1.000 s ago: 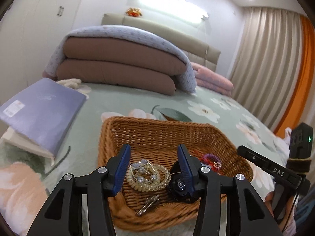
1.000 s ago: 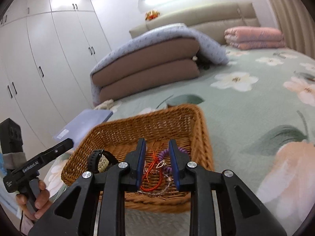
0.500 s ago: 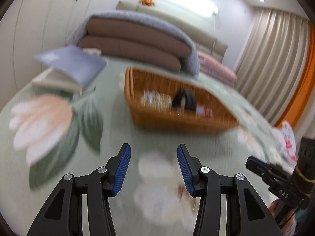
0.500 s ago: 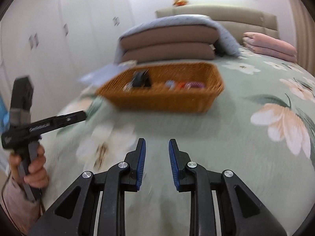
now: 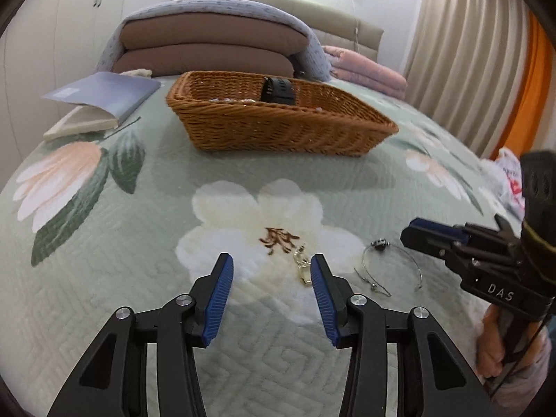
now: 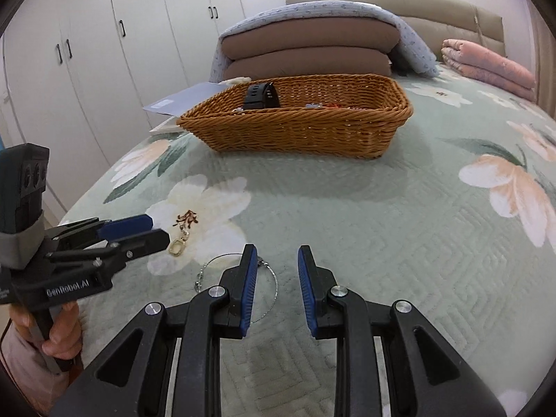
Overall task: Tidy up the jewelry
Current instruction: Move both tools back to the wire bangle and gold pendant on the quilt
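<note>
A wicker basket (image 5: pixel 278 125) (image 6: pixel 299 128) stands on the bed with a black watch (image 5: pixel 278 89) (image 6: pixel 260 95) and other jewelry in it. A small gold earring (image 5: pixel 303 267) (image 6: pixel 178 245) lies on the quilt just inside my left gripper's right finger. A thin silver wire bangle (image 5: pixel 389 267) (image 6: pixel 212 271) lies to its right, partly behind my right gripper's left finger. My left gripper (image 5: pixel 271 295) is open and empty low over the quilt. My right gripper (image 6: pixel 277 279) is open and empty; it also shows in the left wrist view (image 5: pixel 431 236).
A grey-blue book (image 5: pixel 100 97) lies left of the basket. Folded brown bedding under a blue blanket (image 5: pixel 215 41) and pink blankets (image 6: pixel 486 66) sit behind it. White wardrobes (image 6: pixel 87 52) line the left; curtains (image 5: pixel 462 52) hang on the right.
Both grippers have pulled back from inside the basket to low over the near quilt. The earring and bangle have come into view. The right gripper's jaws have opened wider.
</note>
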Demonstrator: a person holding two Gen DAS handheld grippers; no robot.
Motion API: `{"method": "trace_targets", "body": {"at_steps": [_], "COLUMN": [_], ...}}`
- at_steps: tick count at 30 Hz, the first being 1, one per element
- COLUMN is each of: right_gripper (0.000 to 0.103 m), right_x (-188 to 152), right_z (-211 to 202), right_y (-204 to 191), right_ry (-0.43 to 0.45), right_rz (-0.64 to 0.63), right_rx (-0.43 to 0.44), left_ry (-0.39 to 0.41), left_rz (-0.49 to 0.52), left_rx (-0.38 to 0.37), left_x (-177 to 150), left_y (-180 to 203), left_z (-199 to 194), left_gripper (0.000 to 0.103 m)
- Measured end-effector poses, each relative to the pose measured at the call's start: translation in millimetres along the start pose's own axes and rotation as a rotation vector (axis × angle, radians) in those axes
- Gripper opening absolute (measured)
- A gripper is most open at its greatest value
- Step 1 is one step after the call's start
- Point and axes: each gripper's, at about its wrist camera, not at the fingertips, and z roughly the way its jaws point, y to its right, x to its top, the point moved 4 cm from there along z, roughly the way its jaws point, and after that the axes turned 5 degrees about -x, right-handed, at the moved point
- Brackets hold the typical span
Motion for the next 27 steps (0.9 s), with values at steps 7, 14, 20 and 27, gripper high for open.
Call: {"method": "trace_targets", "body": {"at_steps": [7, 14, 20, 27], "right_gripper": [0.027, 0.028, 0.027, 0.024], "right_x": [-4.5, -4.0, 0.0, 5.2], "right_z": [11.3, 18.0, 27.0, 34.0], "right_y": [-10.4, -20.4, -26.3, -29.1], "right_ry": [-0.065, -0.096, -0.112, -0.121], "right_rz": [-0.055, -0.113, -0.144, -0.15], "right_rx": [-0.003, -0.013, -0.04, -0.053], "left_ry": [-0.028, -0.036, -0.037, -0.039], "left_rz": [0.021, 0.071, 0.074, 0.089], "left_rx": [-0.011, 0.033, 0.037, 0.06], "left_x": [-5.2, -7.2, -7.1, -7.3], "left_y": [9.2, 15.2, 15.3, 18.5], "left_z": [4.7, 8.3, 8.7, 10.4], "left_gripper": [0.042, 0.042, 0.042, 0.042]}}
